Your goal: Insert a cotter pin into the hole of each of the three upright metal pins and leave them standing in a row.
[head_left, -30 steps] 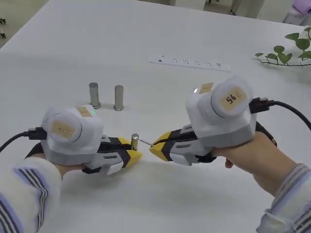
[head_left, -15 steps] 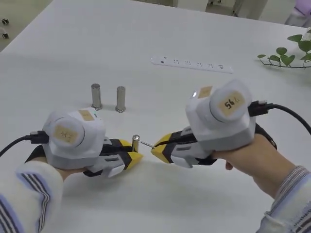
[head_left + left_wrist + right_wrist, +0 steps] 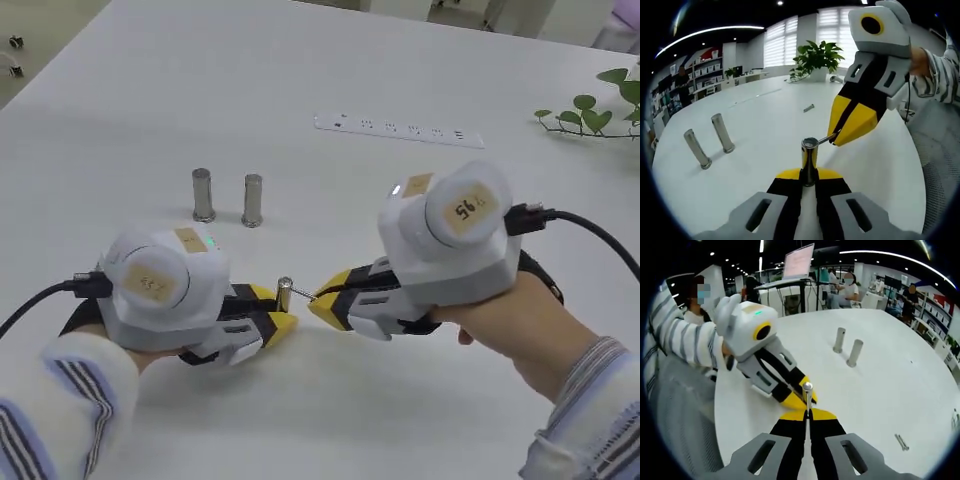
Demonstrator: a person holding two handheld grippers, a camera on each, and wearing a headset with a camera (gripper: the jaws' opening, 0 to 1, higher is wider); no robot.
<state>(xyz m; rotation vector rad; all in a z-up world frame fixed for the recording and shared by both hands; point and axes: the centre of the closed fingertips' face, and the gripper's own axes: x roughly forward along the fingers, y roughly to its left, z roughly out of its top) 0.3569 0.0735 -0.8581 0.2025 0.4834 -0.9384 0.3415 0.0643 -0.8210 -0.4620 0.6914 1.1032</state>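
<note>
The left gripper (image 3: 272, 322) clamps the upright metal pin (image 3: 809, 159) on the table (image 3: 300, 120). The right gripper (image 3: 320, 303) pinches a cotter pin (image 3: 826, 138) at its top, perhaps not yet entered. A skewed push could bend it.

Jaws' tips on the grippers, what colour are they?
Yellow, clearest on the right gripper in the left gripper view.

base of metal pin (image 3: 284, 291) hidden in left hand-held gripper (image 3: 281, 322), cotter pin (image 3: 826, 138) tip too small to tell, plant (image 3: 598, 106) cropped
</note>
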